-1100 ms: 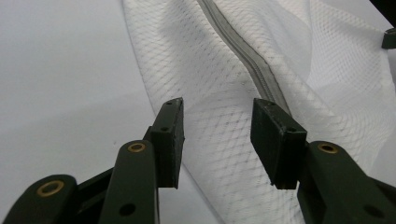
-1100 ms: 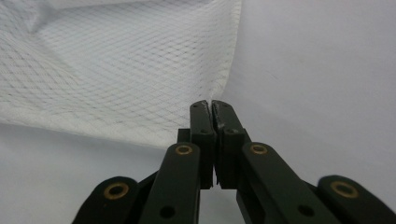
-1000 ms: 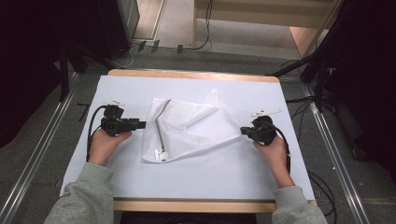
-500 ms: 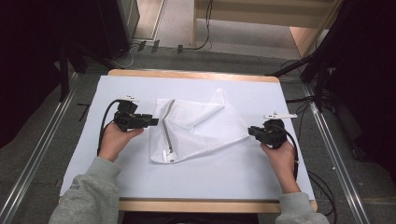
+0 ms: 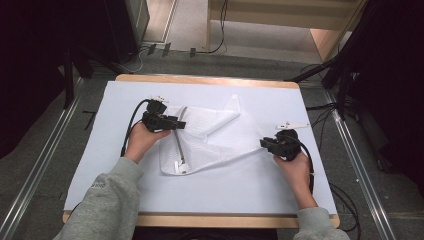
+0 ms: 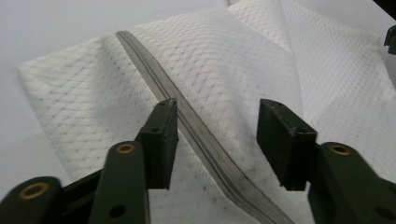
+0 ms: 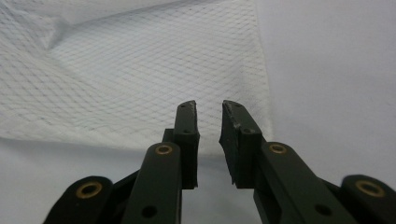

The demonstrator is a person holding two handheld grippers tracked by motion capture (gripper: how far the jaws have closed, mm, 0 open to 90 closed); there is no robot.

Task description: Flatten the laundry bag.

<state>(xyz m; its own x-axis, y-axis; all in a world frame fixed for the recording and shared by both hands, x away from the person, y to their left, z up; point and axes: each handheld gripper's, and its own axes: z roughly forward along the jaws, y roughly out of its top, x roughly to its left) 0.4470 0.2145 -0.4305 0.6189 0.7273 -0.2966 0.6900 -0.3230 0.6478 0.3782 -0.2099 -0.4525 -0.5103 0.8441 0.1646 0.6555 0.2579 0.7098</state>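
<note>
Your left gripper (image 5: 176, 123) has advanced over the mesh bag (image 5: 220, 137), jaws apart astride its zipper (image 6: 196, 126), while your right gripper (image 7: 208, 119), jaws just opening, has released the bag's edge, so re-grip next

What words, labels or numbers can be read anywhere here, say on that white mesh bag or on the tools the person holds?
None can be read.
The white mesh bag and its grey zipper show no print.
The left gripper and right gripper show no marking.
A small pale mark sits on the grey sleeve, too small to read.
The white table cover is plain.
</note>
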